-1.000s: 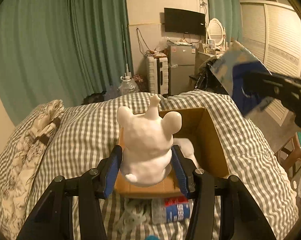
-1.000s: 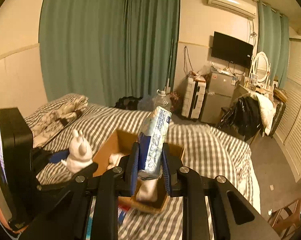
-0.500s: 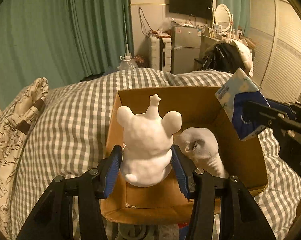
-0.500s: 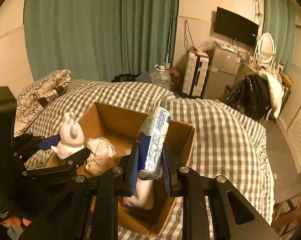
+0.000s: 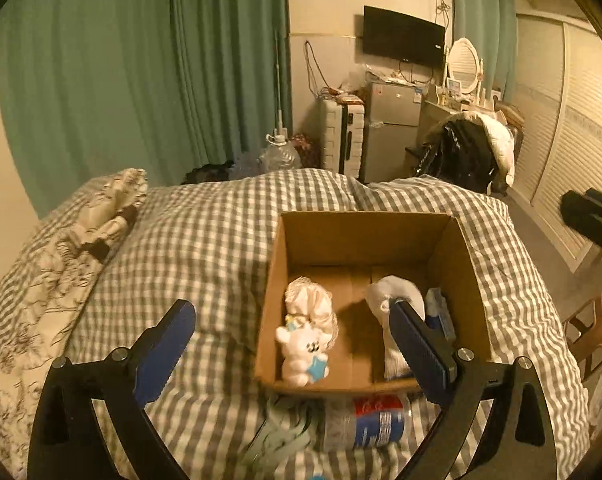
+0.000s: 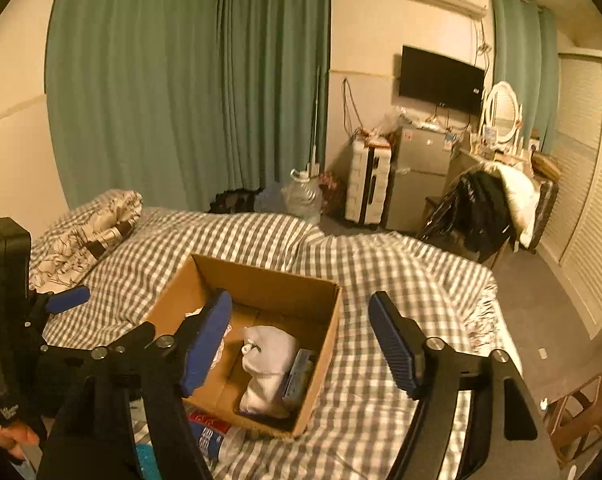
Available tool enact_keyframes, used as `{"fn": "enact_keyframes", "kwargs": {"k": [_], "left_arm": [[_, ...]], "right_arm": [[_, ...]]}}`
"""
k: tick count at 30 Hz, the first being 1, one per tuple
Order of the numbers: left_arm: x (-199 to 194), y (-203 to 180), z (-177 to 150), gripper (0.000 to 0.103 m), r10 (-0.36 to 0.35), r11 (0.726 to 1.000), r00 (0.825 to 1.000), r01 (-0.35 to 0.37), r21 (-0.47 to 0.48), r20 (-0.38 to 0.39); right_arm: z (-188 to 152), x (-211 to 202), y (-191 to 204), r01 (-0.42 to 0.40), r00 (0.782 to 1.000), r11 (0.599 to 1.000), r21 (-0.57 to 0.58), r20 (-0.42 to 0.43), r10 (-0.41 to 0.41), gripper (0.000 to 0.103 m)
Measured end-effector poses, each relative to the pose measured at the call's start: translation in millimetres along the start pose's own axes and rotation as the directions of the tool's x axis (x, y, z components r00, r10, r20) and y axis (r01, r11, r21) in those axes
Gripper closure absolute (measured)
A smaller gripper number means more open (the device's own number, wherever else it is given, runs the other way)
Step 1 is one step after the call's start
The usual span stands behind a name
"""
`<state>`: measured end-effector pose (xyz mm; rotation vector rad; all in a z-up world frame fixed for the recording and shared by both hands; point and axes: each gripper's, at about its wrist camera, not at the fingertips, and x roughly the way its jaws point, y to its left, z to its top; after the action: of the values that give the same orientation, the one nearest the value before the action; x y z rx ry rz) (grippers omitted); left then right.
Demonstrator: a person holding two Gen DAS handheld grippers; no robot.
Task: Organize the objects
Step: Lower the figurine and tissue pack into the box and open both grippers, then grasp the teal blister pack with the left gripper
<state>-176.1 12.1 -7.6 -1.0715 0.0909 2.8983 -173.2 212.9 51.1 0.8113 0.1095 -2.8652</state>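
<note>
An open cardboard box (image 5: 365,236) (image 6: 321,320) sits on the checked bed. Inside lie a white bear toy (image 5: 301,350) on its back, a pale frilly cloth (image 5: 309,296), a white sock (image 5: 397,300) (image 6: 267,364) and a blue tissue pack (image 5: 441,314) (image 6: 299,372) against the right wall. My left gripper (image 5: 293,344) is open and empty, above the box's near left side. My right gripper (image 6: 301,336) is open and empty, above the box's right side; its tip shows in the left wrist view (image 5: 589,216).
A plastic bottle with a red and blue label (image 5: 365,420) (image 6: 209,432) and a pale green cloth (image 5: 281,432) lie on the bed (image 5: 205,240) in front of the box. A patterned pillow (image 5: 61,256) lies at left. A stool (image 5: 593,332) stands at right.
My left gripper opened and let the bear toy fall into the box. My right gripper opened and dropped the tissue pack into the box. Both grippers pulled back and up.
</note>
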Motion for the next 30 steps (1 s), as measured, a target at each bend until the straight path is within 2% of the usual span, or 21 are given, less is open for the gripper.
{"fn": "enact_keyframes", "kwargs": {"k": [6, 11, 16, 21, 26, 30], "left_arm": [[-35.5, 6.0, -18.8, 0.003, 0.041, 0.999, 0.999, -0.041, 0.000, -0.005], [-45.4, 8.7, -50.7, 0.003, 0.047, 0.999, 0.998, -0.048, -0.005, -0.040], [-36.2, 5.9, -97.2, 0.003, 0.063, 0.998, 0.992, -0.061, 0.022, -0.112], [-18.0, -6.0, -142.5, 0.003, 0.018, 0.997, 0.977, -0.002, 0.075, -0.212], [2.1, -14.7, -153.8, 0.003, -0.005, 0.993, 0.961, 0.038, 0.116, -0.276], [16.4, -19.1, -160.1, 0.003, 0.025, 0.989, 0.948, 0.022, 0.143, -0.319]], "right_arm": [[-11.3, -46.2, 3.3, 0.001, 1.000, 1.000, -0.004, -0.006, -0.001, 0.020], [-50.3, -55.5, 13.9, -0.029, 0.997, 1.000, -0.011, -0.067, 0.028, 0.018], [-100.0, -40.4, 26.5, -0.026, 0.991, 0.999, -0.031, -0.129, 0.022, 0.018], [-125.9, -20.9, 23.3, -0.045, 0.974, 0.999, 0.012, -0.221, 0.046, 0.018], [-126.8, -18.0, 22.6, -0.065, 0.972, 0.998, 0.025, -0.223, 0.069, 0.018], [-129.0, -13.2, 24.1, -0.078, 0.968, 0.996, 0.035, -0.237, 0.084, 0.018]]}}
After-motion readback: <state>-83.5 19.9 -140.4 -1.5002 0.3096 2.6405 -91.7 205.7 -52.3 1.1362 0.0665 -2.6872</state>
